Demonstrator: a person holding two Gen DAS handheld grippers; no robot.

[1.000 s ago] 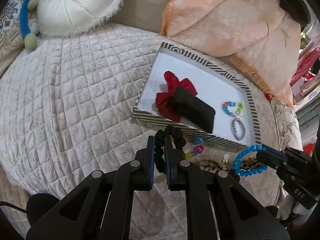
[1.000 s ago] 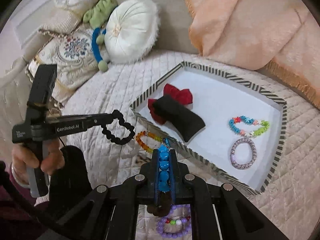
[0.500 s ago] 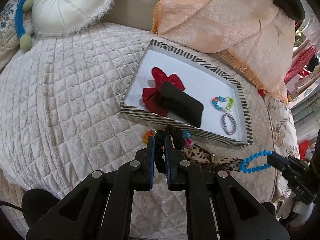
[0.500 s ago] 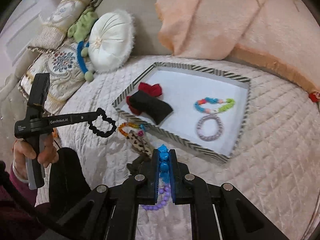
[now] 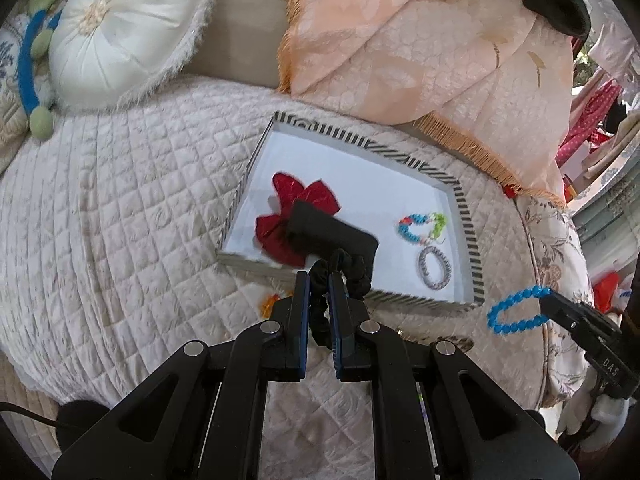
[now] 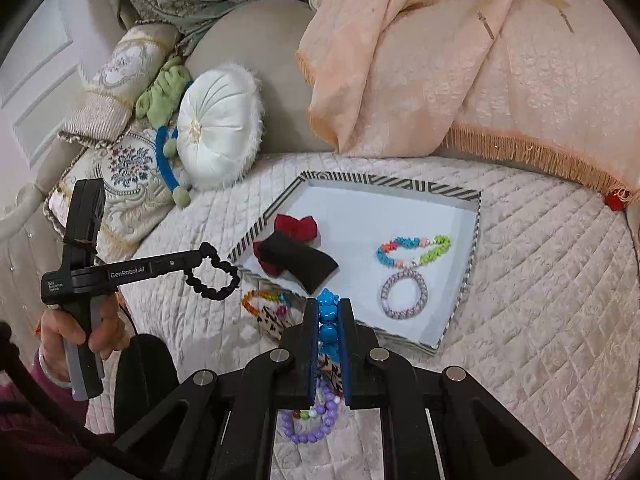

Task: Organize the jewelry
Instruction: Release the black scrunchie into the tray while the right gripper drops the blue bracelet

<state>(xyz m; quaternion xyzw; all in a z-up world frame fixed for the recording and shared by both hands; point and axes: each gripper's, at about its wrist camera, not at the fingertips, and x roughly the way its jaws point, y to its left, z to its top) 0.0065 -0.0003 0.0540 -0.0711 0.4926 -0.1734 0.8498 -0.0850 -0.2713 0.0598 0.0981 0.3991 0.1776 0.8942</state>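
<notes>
While your left hand-held gripper (image 5: pixel 319 280) clamps a black scrunchie (image 5: pixel 344 272), your right hand-held gripper (image 6: pixel 328 312) pinches a blue bead bracelet (image 6: pixel 327 316). Both hang above the bed (image 6: pixel 540 280) beside the striped tray (image 6: pixel 464 292).

A quilted cream bedspread (image 6: pixel 540 280) covers a bed and fills the lower half of both views. At the upper right a peach fringed throw (image 6: pixel 460 60) lies crumpled over a beige headboard (image 6: pixel 256 40). At the left sit a round white cushion (image 6: pixel 218 128), an embroidered pillow (image 6: pixel 128 172) and a bolster (image 6: pixel 116 80), with a green and blue plush toy (image 6: pixel 164 92) between them. A white panelled door (image 6: pixel 36 52) stands at the far left. Daylight is soft and even.
</notes>
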